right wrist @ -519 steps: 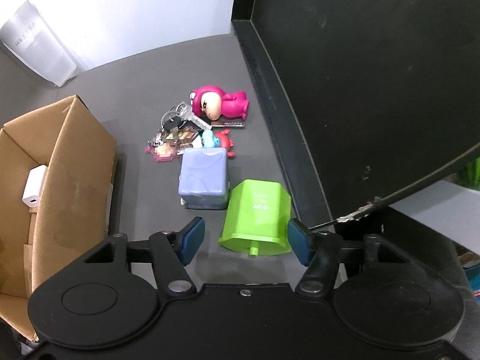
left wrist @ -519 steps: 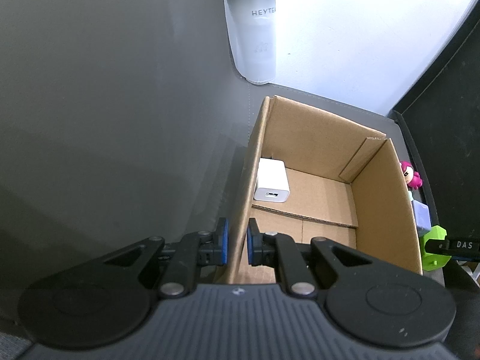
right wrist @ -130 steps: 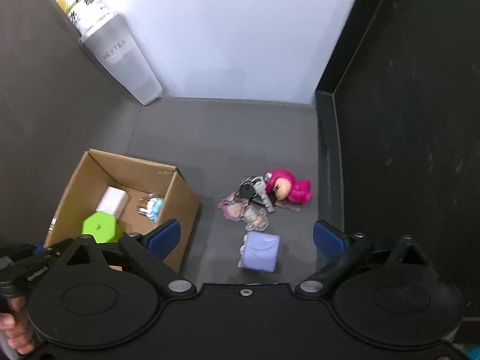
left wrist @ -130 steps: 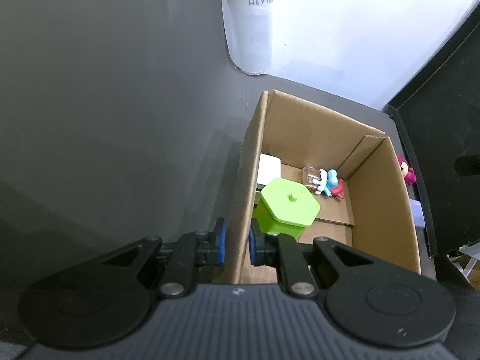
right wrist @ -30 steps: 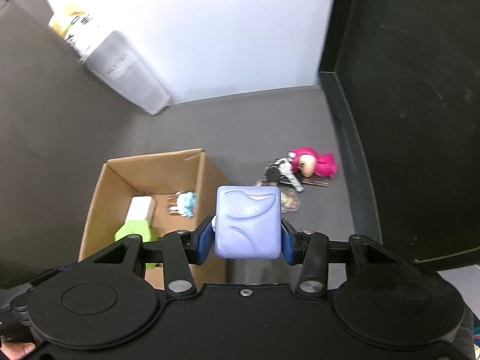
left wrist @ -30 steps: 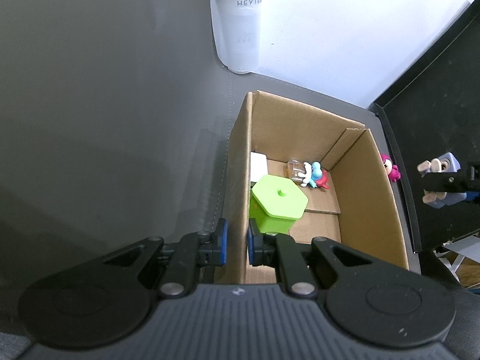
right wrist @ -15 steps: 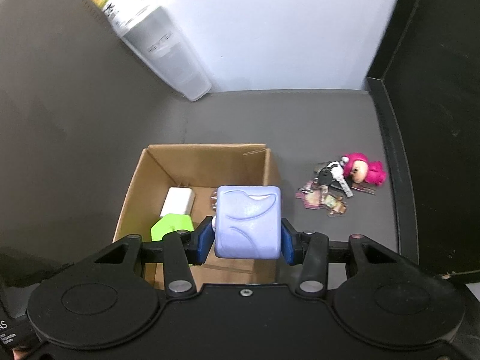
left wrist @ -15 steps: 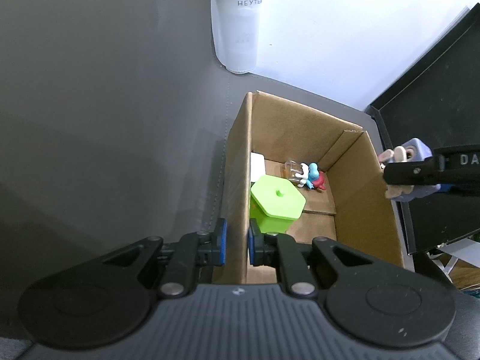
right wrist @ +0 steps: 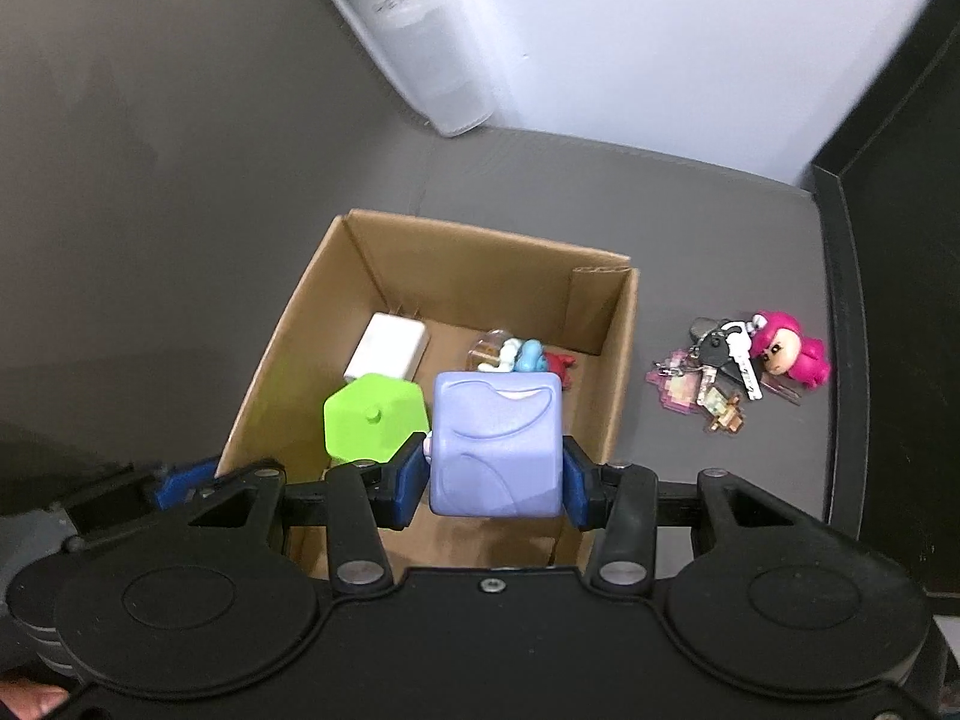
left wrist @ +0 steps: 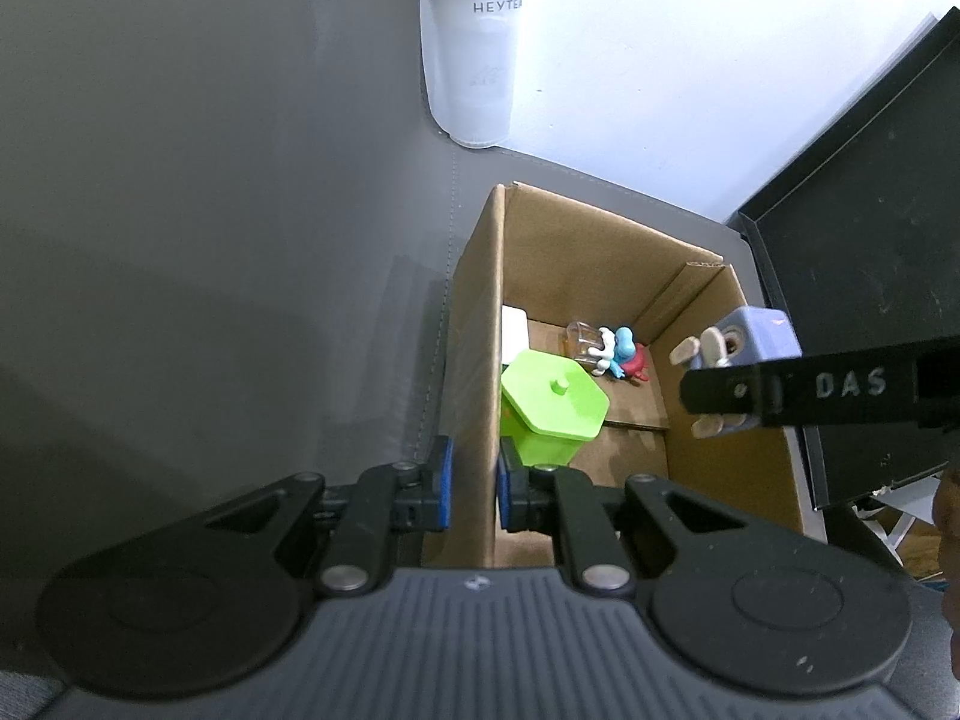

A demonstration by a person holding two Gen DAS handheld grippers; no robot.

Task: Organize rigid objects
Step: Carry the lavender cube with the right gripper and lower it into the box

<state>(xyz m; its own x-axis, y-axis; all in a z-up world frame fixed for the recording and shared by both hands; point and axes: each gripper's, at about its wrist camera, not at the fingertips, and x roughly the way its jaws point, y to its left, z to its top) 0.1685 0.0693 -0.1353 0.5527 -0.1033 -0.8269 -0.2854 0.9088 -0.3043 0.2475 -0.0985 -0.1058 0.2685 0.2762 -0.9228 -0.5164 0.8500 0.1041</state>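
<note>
My right gripper (right wrist: 497, 483) is shut on a lilac cube toy (right wrist: 497, 444) and holds it above the open cardboard box (right wrist: 492, 276). In the left wrist view the cube (left wrist: 759, 339) hangs over the box's right wall (left wrist: 729, 474). My left gripper (left wrist: 474, 483) is shut on the box's left wall (left wrist: 474, 360). Inside the box lie a green hexagonal container (right wrist: 375, 420), a white charger (right wrist: 387, 348) and a small blue, white and red figure (right wrist: 525, 357).
A bunch of keys with charms (right wrist: 717, 372) and a pink doll (right wrist: 789, 354) lie on the grey surface right of the box. A frosted plastic cup (left wrist: 471, 48) stands at the back by the white wall. A black panel (right wrist: 900, 300) bounds the right side.
My right gripper has carried the lilac cube leftward, from beside the box to above its inside. The left gripper has kept its hold on the box wall.
</note>
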